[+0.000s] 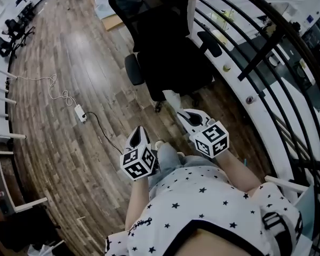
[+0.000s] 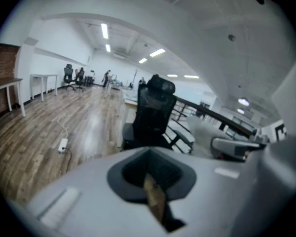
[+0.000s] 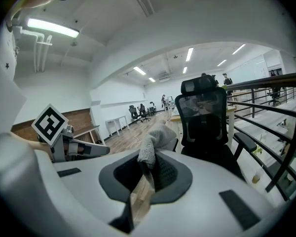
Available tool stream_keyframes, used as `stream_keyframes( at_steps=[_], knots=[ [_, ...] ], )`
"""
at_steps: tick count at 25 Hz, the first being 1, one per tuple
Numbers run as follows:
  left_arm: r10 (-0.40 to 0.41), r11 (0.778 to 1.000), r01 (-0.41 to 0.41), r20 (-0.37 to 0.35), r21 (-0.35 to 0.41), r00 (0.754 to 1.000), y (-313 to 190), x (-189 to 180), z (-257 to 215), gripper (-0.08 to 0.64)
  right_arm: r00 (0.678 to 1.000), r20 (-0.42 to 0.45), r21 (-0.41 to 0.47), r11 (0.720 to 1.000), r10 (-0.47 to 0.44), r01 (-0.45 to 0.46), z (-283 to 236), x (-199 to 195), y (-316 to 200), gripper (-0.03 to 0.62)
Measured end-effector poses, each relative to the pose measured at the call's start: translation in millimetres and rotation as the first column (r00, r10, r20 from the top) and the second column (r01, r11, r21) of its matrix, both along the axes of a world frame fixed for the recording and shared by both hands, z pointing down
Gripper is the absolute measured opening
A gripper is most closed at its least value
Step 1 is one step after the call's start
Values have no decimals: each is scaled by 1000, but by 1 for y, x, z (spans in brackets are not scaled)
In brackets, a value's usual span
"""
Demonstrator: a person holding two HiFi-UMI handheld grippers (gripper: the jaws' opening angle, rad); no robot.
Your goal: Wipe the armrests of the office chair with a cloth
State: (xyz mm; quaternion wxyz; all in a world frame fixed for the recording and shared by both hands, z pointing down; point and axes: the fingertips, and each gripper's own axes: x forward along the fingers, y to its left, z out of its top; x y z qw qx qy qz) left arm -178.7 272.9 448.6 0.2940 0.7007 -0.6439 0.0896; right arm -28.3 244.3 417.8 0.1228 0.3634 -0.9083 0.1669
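A black mesh office chair [image 1: 168, 41] stands ahead on the wood floor, with one padded armrest [image 1: 134, 69] on its left and another armrest [image 1: 209, 43] on its right. My right gripper [image 1: 183, 113] is shut on a pale knitted cloth [image 1: 172, 98], a little short of the seat's front edge. The right gripper view shows the cloth [image 3: 155, 143] bunched up out of the jaws, with the chair [image 3: 205, 120] behind it. My left gripper [image 1: 139, 131] hangs lower left, shut with nothing in it, and points at the chair [image 2: 154, 113].
A curved black railing [image 1: 266, 52] with a white ledge runs close along the chair's right side. A white power strip [image 1: 81, 113] and its cable lie on the floor to the left. Desks and other chairs stand far off.
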Motion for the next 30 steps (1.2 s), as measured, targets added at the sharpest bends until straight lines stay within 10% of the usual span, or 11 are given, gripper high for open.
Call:
stream_keyframes(
  at_steps=[30],
  knots=[
    [39,993,-43,-34,-106,999,-220,-69,38,2,990,-122,-61,996,-69,62,36,-101,-237,32]
  ],
)
